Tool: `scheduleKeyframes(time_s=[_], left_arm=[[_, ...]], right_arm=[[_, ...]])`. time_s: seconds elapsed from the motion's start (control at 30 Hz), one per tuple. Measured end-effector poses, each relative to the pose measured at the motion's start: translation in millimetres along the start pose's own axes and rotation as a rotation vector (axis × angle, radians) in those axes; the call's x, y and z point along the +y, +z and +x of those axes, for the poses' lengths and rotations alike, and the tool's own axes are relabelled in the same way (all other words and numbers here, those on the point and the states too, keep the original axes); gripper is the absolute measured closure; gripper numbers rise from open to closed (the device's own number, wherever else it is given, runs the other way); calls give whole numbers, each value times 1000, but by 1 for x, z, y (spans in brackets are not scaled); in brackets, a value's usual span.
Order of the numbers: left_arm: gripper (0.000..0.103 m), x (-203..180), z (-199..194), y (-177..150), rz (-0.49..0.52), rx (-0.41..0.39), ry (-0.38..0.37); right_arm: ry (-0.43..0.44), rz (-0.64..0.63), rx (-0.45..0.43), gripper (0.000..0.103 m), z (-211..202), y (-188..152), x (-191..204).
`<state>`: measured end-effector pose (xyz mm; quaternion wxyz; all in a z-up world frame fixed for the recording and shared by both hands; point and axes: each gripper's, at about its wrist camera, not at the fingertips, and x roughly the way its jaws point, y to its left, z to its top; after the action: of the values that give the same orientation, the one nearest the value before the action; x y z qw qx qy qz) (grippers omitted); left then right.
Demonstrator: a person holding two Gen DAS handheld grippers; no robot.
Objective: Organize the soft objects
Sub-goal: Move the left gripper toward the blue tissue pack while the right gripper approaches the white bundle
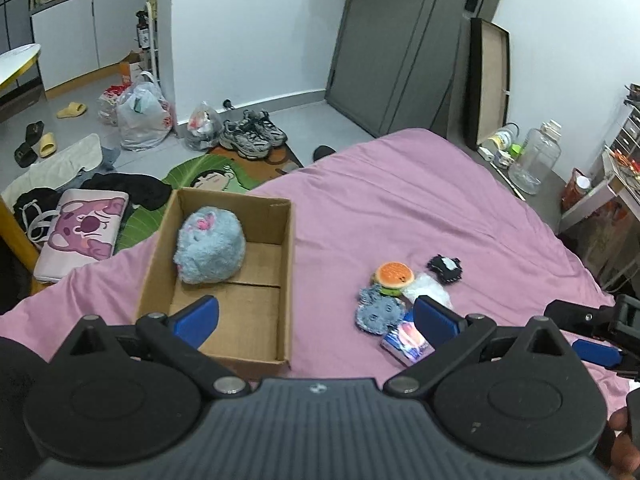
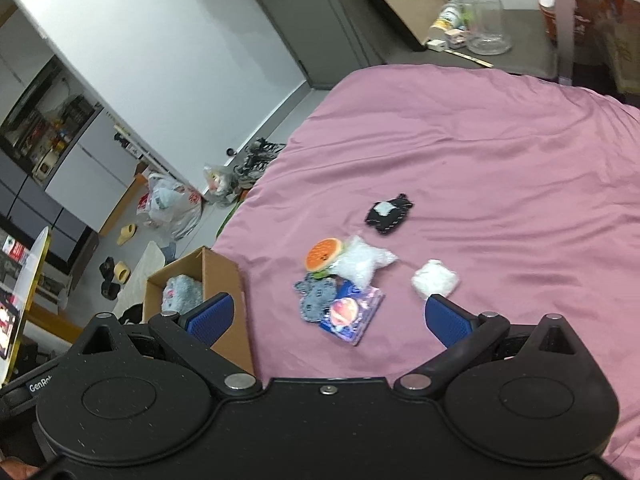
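An open cardboard box (image 1: pixel 288 240) sits on the pink bed (image 1: pixel 400 208) and holds a fluffy blue plush (image 1: pixel 210 250). To its right lies a cluster: a burger toy (image 1: pixel 394 276), a grey-blue plush (image 1: pixel 378 312), a clear white bag (image 1: pixel 428 290), a purple packet (image 1: pixel 406 340) and a black plush (image 1: pixel 445 269). My left gripper (image 1: pixel 316 316) is open and empty above the box's near edge. My right gripper (image 2: pixel 328 316) is open and empty just short of the packet (image 2: pixel 352 314); a white soft ball (image 2: pixel 435 280) lies by its right finger. The box (image 2: pixel 224 276) is at its left.
Beyond the bed's far edge, the floor holds shoes (image 1: pixel 254 136), plastic bags (image 1: pixel 144 116), clothes and a pink pillow (image 1: pixel 82 232). A clear jar (image 1: pixel 536 158) stands on the floor at the right. A grey door panel (image 1: pixel 400 48) leans on the wall.
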<state>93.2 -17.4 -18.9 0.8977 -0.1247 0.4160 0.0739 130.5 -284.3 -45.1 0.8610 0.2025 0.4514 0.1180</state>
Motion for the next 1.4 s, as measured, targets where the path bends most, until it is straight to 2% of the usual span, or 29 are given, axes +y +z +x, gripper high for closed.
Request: scheduleKeyframes(time_s=[0.27,0.67,1.0,1.3,1.4], left_arm=[[0,-29,6,-8,63,0,-10],[2,-52,33,-15,73,31,-27],[3,-64,68,-21,81,93,-24],[6,-70,102,-23,52,139,-20],[8,-72,114,-25,48,158,-16]], right_arm=[[-15,28,6,0,3,3,-26],[-3,71,67,0,24,8,-47],[8,163,160,0,66,20,-60],[-25,177,231,0,101,26,-63],[-65,197,237,0,112,30,-68]])
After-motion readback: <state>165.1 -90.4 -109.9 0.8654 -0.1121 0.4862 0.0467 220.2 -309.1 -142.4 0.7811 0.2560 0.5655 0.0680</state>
